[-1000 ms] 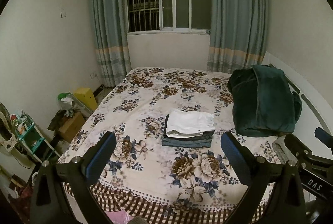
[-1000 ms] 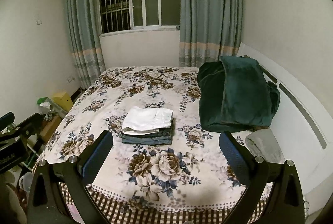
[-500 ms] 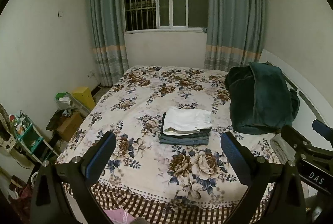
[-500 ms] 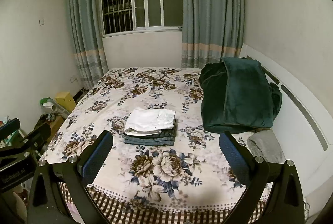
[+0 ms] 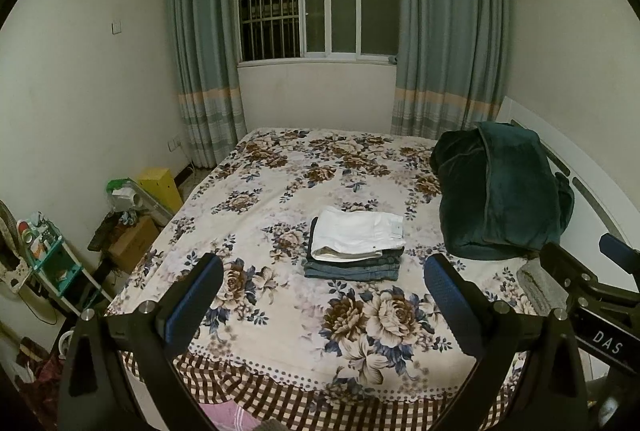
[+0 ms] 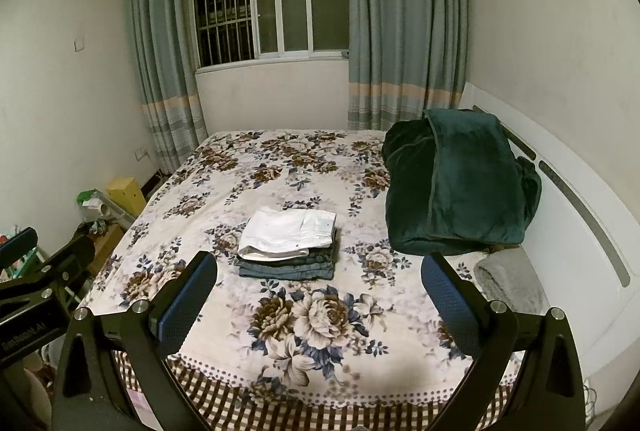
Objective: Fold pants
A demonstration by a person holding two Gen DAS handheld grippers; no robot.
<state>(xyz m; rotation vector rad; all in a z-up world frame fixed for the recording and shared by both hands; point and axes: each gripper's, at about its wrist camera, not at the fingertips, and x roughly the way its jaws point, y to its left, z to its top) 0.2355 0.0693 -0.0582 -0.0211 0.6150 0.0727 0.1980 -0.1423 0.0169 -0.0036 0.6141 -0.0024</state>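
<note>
Floral bed (image 5: 280, 315): green blanket (image 5: 500, 195) beside folded pants (image 5: 356, 235)

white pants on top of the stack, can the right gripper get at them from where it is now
Probably yes. The right gripper is open and empty, and only bare floral bedspread lies between it and the white pants. The green blanket sits off to the side. It would have to reach forward.

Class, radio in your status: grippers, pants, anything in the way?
Left gripper open, empty; right gripper open, empty. Folded white pants top the jeans stack on the bed. Green blanket beside, apart.
</note>
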